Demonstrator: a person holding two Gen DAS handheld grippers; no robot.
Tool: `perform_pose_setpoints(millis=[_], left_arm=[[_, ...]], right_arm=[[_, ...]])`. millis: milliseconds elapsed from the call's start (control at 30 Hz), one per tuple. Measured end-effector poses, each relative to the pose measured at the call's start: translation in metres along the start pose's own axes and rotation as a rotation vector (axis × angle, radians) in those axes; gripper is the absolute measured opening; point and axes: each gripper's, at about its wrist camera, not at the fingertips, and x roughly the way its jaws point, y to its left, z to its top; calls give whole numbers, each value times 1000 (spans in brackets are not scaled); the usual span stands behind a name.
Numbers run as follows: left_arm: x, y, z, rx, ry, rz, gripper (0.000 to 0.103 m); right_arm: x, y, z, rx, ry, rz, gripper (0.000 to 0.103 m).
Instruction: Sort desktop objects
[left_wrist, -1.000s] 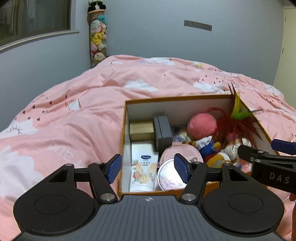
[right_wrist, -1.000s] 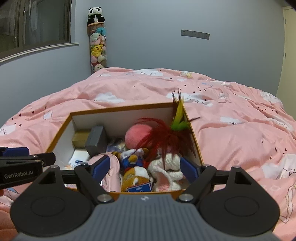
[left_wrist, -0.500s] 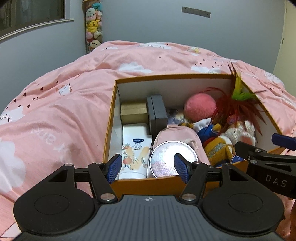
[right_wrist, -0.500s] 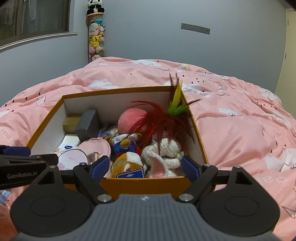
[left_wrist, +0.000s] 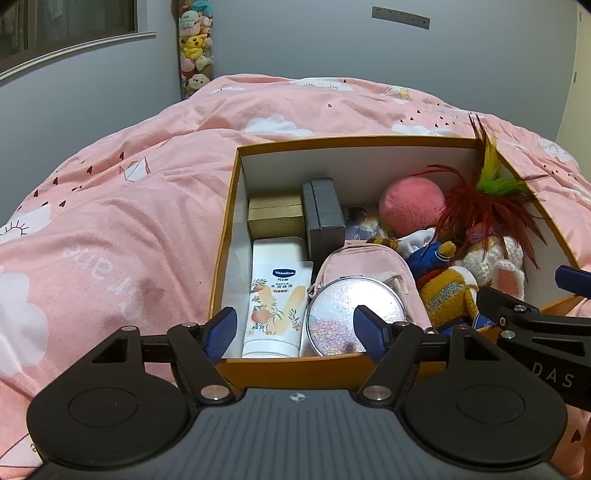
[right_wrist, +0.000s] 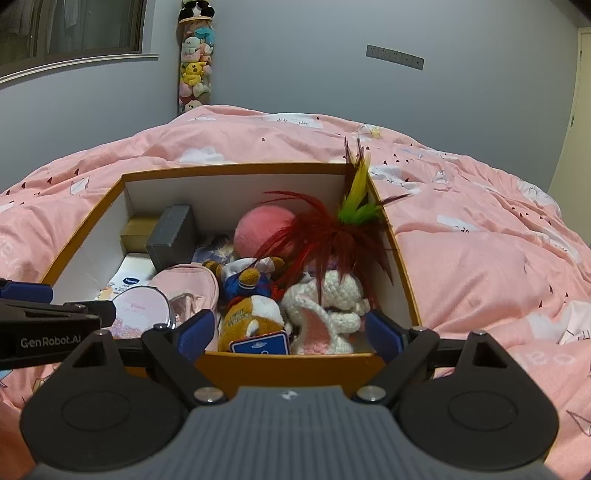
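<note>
At the lower left of the left wrist view my left gripper (left_wrist: 291, 330) hung with its blue pads spread apart and nothing between them, poised over the near wall of the orange box (left_wrist: 236, 221), which sat on the pink duvet (left_wrist: 110, 221). Just above the gripper, in the box's left half, the harder things lay packed flat: a white lotion tube (left_wrist: 275, 299) along the left wall, a gold box (left_wrist: 275, 218) behind it, a grey case (left_wrist: 325, 218) standing on edge beside that, and a round compact (left_wrist: 354, 310) resting on a pink pouch (left_wrist: 369, 262). I judged they were laid that way to use the floor of the box and leave the right half for bulkier soft things. Toward the centre right sat a pink ball (left_wrist: 410, 206), a small plush in blue (left_wrist: 432, 258) and a brown plush (left_wrist: 447, 295), with a white crocheted bunny (right_wrist: 332, 299) and a red feather toy (right_wrist: 325, 229) crowded against the right wall, the feathers standing up past the rim because they are too tall to lie down. At the lower centre of the right wrist view my right gripper (right_wrist: 288, 330) was likewise wide apart and empty, over the near edge. Nothing loose showed on the duvet, so the scene fitted either a filled box or one about to be unpacked.
</note>
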Motion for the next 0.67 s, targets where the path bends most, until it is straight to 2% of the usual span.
perform_pose_setpoints(millis=[667], left_arm=[[0, -1, -2, -5, -6, -3, 83]], right_arm=[[2, 0, -1, -2, -2, 1, 91]])
